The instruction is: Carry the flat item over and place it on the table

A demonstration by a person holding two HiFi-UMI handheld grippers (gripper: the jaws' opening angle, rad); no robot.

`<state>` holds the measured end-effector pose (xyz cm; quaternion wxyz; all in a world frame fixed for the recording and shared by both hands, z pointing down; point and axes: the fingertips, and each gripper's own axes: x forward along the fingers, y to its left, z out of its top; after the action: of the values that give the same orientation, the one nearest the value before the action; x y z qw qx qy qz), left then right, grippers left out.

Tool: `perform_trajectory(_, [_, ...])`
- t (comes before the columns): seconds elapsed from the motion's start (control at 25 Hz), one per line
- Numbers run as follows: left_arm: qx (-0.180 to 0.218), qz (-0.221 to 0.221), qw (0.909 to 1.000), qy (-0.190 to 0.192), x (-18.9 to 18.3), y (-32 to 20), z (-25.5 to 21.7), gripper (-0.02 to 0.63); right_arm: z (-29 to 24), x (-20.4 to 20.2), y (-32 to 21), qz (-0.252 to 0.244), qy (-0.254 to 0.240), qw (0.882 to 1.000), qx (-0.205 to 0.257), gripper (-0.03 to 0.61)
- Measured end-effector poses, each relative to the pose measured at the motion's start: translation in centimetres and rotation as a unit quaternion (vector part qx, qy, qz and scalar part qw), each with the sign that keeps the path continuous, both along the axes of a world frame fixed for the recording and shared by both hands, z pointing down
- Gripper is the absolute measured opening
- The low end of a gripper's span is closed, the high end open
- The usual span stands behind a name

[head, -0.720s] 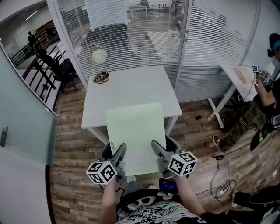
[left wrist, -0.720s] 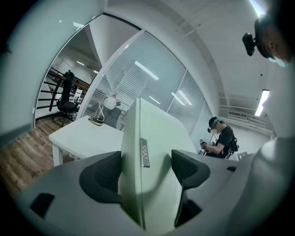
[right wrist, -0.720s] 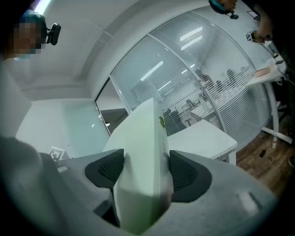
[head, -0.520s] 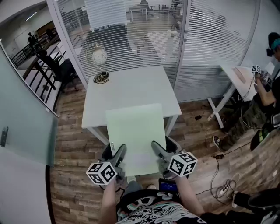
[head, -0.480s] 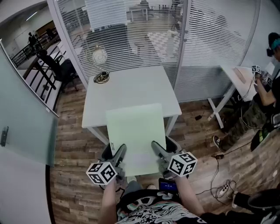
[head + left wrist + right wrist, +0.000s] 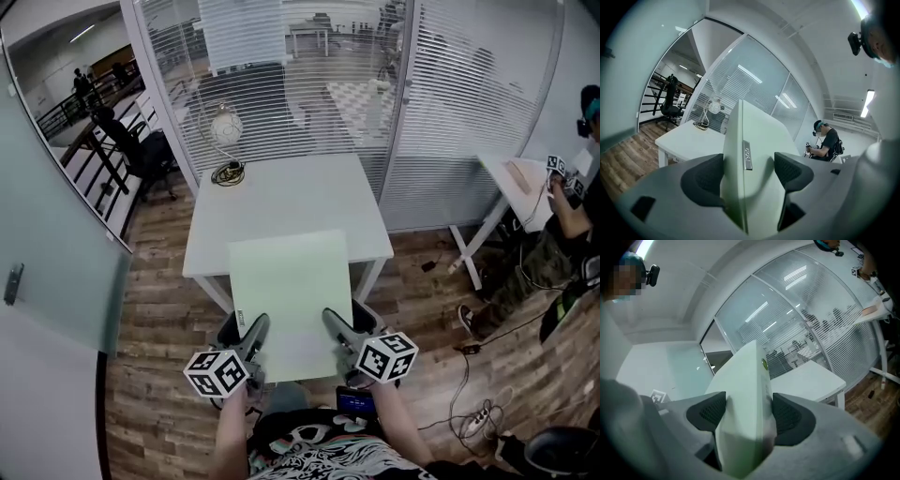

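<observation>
A flat pale green item (image 6: 291, 291) is held level between my two grippers, its far part over the near edge of the white table (image 6: 281, 192). My left gripper (image 6: 253, 330) grips its near left edge, my right gripper (image 6: 334, 324) its near right edge. In the left gripper view the item (image 6: 740, 140) stands edge-on between the dark pads of the left gripper (image 6: 747, 176). The right gripper view shows the item (image 6: 745, 380) the same way, clamped in the right gripper (image 6: 749, 413). Both are shut on it.
A coiled cable (image 6: 228, 172) and a white globe (image 6: 226, 125) sit at the table's back left corner. Glass walls with blinds (image 6: 309, 75) stand behind. To the right are a second white table (image 6: 514, 183), a person (image 6: 562, 234) and floor cables (image 6: 473, 412).
I have come slightly closer to the table with the item. Both grippers hold it as before.
</observation>
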<state>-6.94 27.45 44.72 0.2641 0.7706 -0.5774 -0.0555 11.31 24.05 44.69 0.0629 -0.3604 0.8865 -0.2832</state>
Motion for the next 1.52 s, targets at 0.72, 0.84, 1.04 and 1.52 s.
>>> perform_trajectory(0.72, [-0.039, 0.005, 0.999, 0.021, -4.1, -17.7, 4.5, 0.319, 4.2, -4.1, -17.6, 0.001, 0.019, 0.999, -0.047, 0.296])
perform_trajectory(0.84, [-0.053, 0.008, 0.9982, 0.026, -5.1, -22.8, 5.5, 0.319, 5.0, -5.1, -22.6, 0.007, 0.03, 0.998, -0.06, 0.296])
perform_trajectory(1.04, [-0.077, 0.013, 0.9965, 0.03, -7.1, -29.9, 6.9, 0.321, 6.3, -7.2, -29.5, 0.013, 0.037, 0.996, -0.083, 0.296])
perform_trajectory(1.52, [-0.075, 0.037, 0.9956, 0.041, -8.9, -39.7, 6.7, 0.32, 5.8, -8.8, -38.4, 0.036, 0.039, 0.995, -0.085, 0.296])
